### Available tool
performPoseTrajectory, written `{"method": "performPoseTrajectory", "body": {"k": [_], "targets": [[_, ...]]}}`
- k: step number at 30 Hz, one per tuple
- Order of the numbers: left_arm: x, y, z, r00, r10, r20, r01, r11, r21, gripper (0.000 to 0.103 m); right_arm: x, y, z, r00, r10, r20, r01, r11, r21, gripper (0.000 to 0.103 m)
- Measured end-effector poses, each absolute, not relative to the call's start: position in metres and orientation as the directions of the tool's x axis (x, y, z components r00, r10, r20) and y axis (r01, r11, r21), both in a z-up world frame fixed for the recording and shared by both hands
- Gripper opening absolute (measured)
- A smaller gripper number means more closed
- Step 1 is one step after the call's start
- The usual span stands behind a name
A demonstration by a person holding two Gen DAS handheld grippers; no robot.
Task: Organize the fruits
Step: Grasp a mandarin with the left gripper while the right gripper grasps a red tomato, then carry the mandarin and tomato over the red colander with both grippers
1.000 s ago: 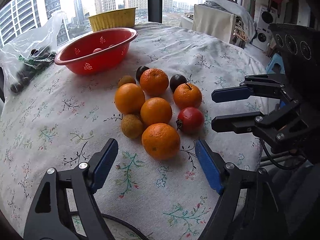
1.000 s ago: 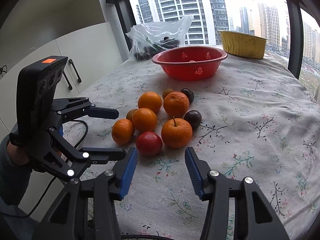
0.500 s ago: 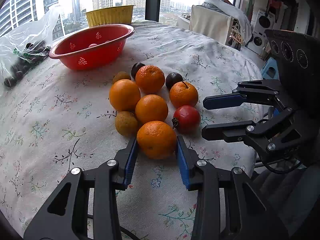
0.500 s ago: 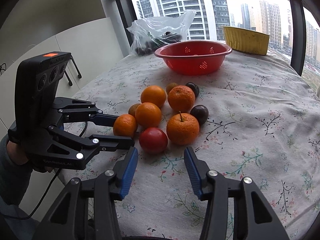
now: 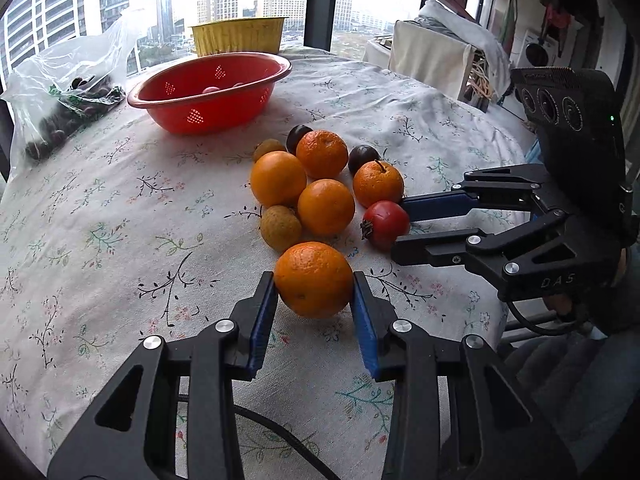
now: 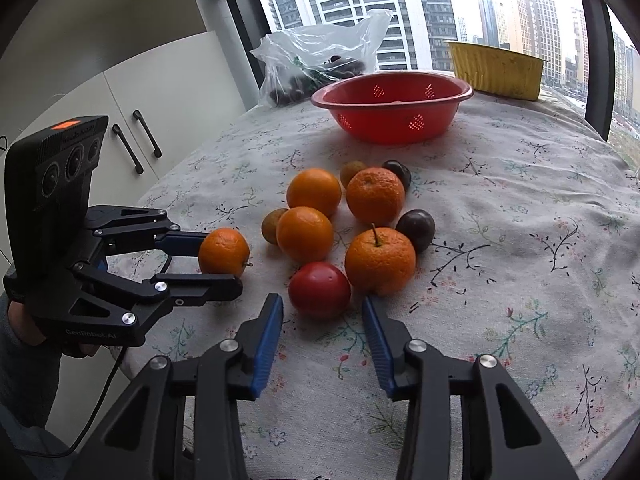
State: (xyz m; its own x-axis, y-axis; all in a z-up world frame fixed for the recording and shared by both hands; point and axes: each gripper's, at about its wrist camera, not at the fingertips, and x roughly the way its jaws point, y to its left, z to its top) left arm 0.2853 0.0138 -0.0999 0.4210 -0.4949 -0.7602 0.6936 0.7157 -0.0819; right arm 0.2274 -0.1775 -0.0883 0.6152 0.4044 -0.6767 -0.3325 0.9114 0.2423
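Note:
A cluster of fruit lies on the flowered tablecloth (image 5: 120, 208): several oranges, two brown longans, two dark plums and a red tomato (image 5: 386, 219). My left gripper (image 5: 314, 286) is shut on the nearest orange (image 5: 314, 278), which also shows in the right wrist view (image 6: 224, 251) slightly apart from the cluster. My right gripper (image 6: 322, 314) is open, its fingers on either side of the tomato (image 6: 319, 290) and just short of it. A red colander (image 5: 210, 92) stands at the back, with some fruit inside.
A yellow basin (image 5: 238, 36) stands behind the colander by the window. A clear plastic bag of dark fruit (image 5: 68, 100) lies at the back left. White cupboards (image 6: 132, 120) stand beyond the table's left edge. A draped chair (image 5: 440, 60) stands past the far right edge.
My left gripper moved forward and closed on the nearest orange, now slightly apart from the cluster. My right gripper moved closer to the tomato and stayed open.

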Motion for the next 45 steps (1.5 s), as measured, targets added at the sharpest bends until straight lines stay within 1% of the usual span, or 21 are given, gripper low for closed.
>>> {"method": "performPoseTrajectory", "body": {"k": [6,9,24,36,45], "targets": [[0.282,0.017,-0.1,0.422,-0.502,-0.755,0.693,0.715,-0.088,0.035,0.234,-0.169,-0.087,0.61,0.386,-0.692,-0.317,0.919,0.234,0.043],[0.282,0.018,-0.1,0.421,-0.508,-0.752,0.695,0.713,-0.093,0.035,0.237,-0.165,-0.087,0.615,0.368,-0.698,-0.304,0.927,0.22,0.036],[0.284,0.024,-0.098,0.429,-0.514,-0.743,0.686,0.721,-0.102,0.035,0.227,-0.169,-0.085,0.611,0.387,-0.69,-0.32,0.919,0.231,0.035],[0.295,0.032,-0.082,0.457,-0.516,-0.725,0.674,0.732,-0.096,0.035,0.222,-0.188,-0.069,0.619,0.437,-0.653,-0.34,0.898,0.279,0.035],[0.327,0.04,-0.054,0.515,-0.507,-0.691,0.651,0.756,-0.07,0.035,0.242,-0.234,-0.044,0.685,0.382,-0.62,-0.274,0.924,0.267,0.035]]}}
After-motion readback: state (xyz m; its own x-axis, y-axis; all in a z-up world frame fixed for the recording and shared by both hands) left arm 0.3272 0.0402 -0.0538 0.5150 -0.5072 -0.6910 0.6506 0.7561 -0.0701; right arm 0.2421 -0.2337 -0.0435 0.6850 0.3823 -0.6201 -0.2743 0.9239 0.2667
